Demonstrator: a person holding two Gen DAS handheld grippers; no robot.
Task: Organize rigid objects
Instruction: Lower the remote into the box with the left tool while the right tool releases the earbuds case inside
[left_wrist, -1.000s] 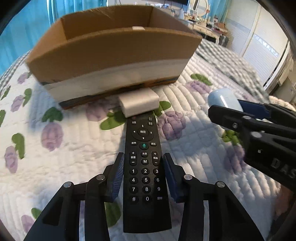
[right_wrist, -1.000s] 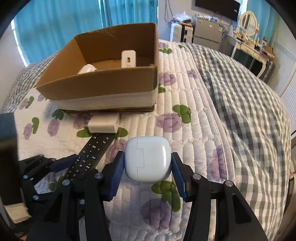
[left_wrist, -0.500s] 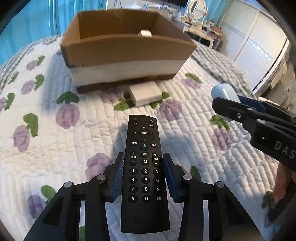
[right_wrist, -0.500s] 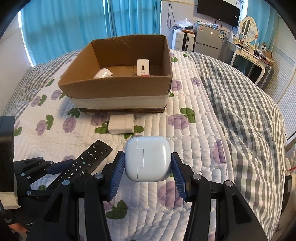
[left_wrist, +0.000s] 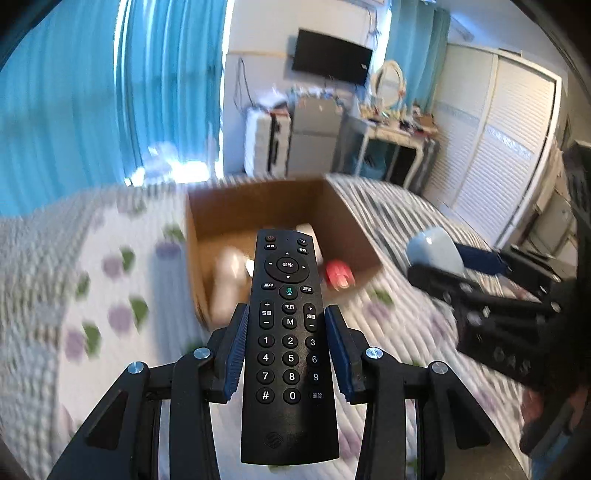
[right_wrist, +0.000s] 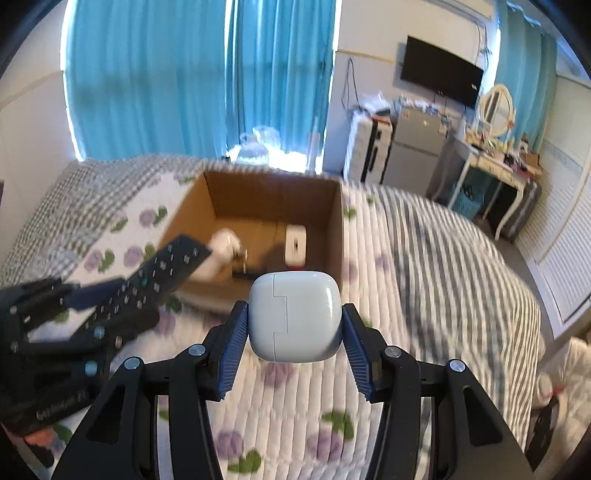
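Left gripper (left_wrist: 288, 347) clamped on the remote (left_wrist: 289, 343), right gripper (right_wrist: 294, 328) clamped on the white case (right_wrist: 294, 315), both held above the quilt (right_wrist: 424, 280) just short of the open box (right_wrist: 269, 192), charger (right_wrist: 295, 243) inside.

One black remote control (left_wrist: 290, 347). One white earbud case (right_wrist: 294, 315). One open cardboard box (right_wrist: 334, 229), far centre, holding one white charger block (right_wrist: 295, 242), one white rounded item (right_wrist: 223, 245), one red item (left_wrist: 339, 275). Two grippers, left (left_wrist: 288, 350) and right (right_wrist: 293, 332).
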